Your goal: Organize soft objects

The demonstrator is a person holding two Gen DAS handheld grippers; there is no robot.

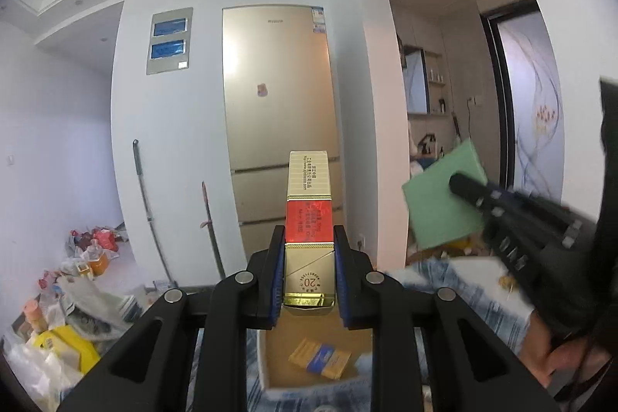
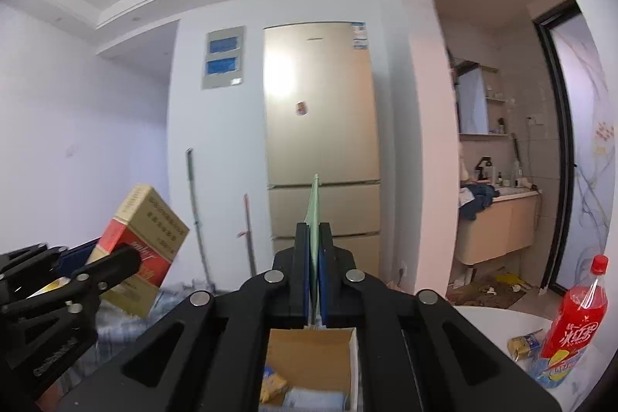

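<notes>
My left gripper (image 1: 309,238) is shut on a gold and red cigarette carton (image 1: 309,219), held upright in the air above an open cardboard box (image 1: 278,346). The carton also shows in the right wrist view (image 2: 143,246), at left. My right gripper (image 2: 313,234) is shut on a thin green sponge cloth (image 2: 313,211), seen edge-on, above the same box (image 2: 301,346). In the left wrist view the green cloth (image 1: 436,207) hangs flat at right in the right gripper (image 1: 463,186). A yellow-blue packet (image 1: 320,358) lies in the box.
A blue-white cloth (image 1: 455,280) covers the surface around the box. A red soda bottle (image 2: 575,315) and a crumpled packet (image 2: 523,344) stand on a white table at right. A gold fridge (image 1: 278,111) is ahead. Bags and clutter (image 1: 69,296) lie left.
</notes>
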